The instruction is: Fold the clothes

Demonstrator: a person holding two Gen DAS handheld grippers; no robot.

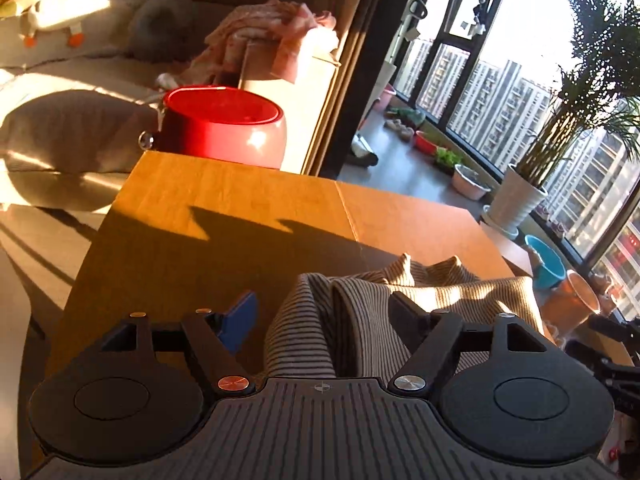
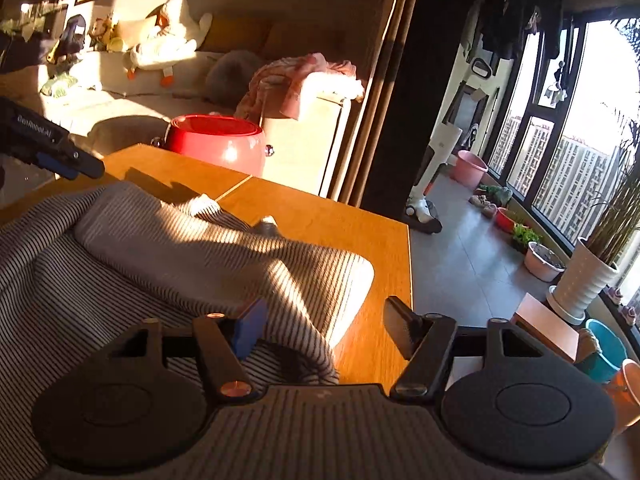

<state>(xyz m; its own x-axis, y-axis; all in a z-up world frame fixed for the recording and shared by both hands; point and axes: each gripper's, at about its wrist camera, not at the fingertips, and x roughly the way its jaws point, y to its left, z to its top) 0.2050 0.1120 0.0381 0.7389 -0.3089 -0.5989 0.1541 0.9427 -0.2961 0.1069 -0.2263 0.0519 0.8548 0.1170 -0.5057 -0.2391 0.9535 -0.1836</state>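
A grey striped garment [image 2: 168, 248] lies bunched on the wooden table [image 2: 320, 216], with a folded-over layer on top. In the left wrist view the garment [image 1: 420, 300] sits between my open fingers, near the table's near right part. My left gripper [image 1: 324, 312] is open, with striped cloth rising between its fingers, not pinched. It also shows at the far left of the right wrist view [image 2: 76, 164]. My right gripper [image 2: 324, 324] is open just over the garment's right corner, near the table's right edge.
A red tub [image 1: 224, 128] stands beyond the table's far edge. A sofa with pink clothes [image 1: 272, 36] and plush toys [image 2: 168, 40] lies behind. To the right the floor drops away, with basins [image 2: 544, 260], a potted plant [image 2: 588, 280] and tall windows.
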